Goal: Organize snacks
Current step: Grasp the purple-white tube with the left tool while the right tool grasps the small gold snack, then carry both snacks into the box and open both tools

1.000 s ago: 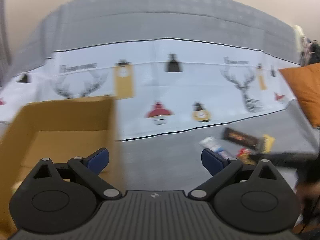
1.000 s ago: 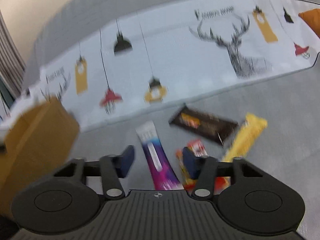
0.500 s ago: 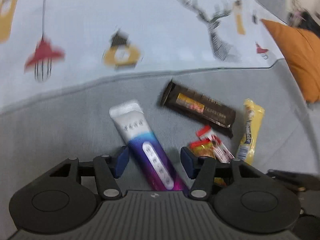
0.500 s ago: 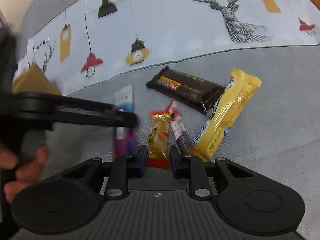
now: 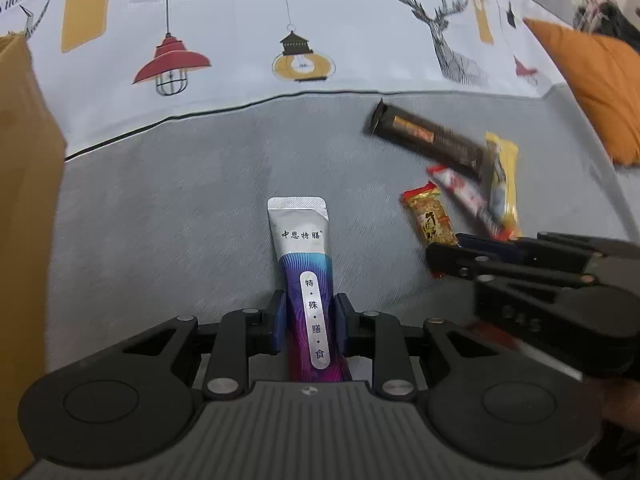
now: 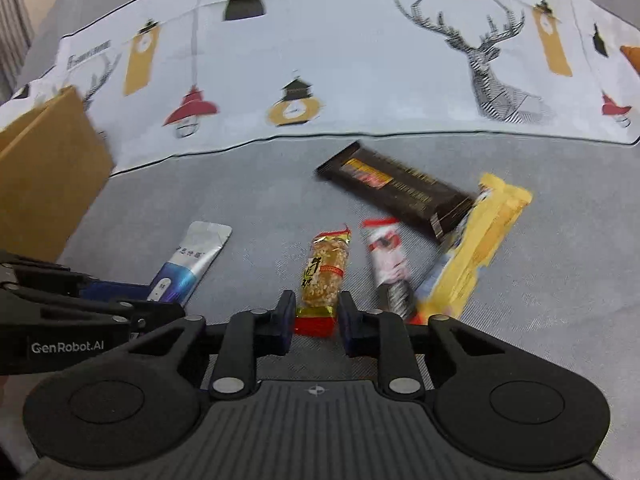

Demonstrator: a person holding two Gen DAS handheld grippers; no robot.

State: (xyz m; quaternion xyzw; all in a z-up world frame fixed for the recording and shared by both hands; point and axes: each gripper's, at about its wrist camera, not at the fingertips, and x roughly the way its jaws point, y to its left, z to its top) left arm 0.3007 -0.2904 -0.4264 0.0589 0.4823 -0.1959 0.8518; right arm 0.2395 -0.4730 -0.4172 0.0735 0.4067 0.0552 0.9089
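Observation:
My left gripper [image 5: 310, 322] is shut on the lower end of a silver and purple sachet [image 5: 306, 276] lying on the grey sofa seat; the sachet also shows in the right wrist view [image 6: 192, 262]. My right gripper [image 6: 316, 316] is shut on a small peanut candy bar [image 6: 324, 276] with red ends; it also shows in the left wrist view [image 5: 430, 220]. Beside it lie a red and white stick [image 6: 388, 256], a dark chocolate bar [image 6: 396, 188] and a yellow packet [image 6: 476, 244].
A cardboard box [image 5: 24, 208] stands at the left; it also shows in the right wrist view [image 6: 44, 172]. A printed cloth [image 5: 280, 20] covers the sofa back. An orange cushion [image 5: 592, 84] lies at the right.
My left gripper swung from the box to the sachet and closed on it. My right gripper moved onto the peanut candy bar and closed around it.

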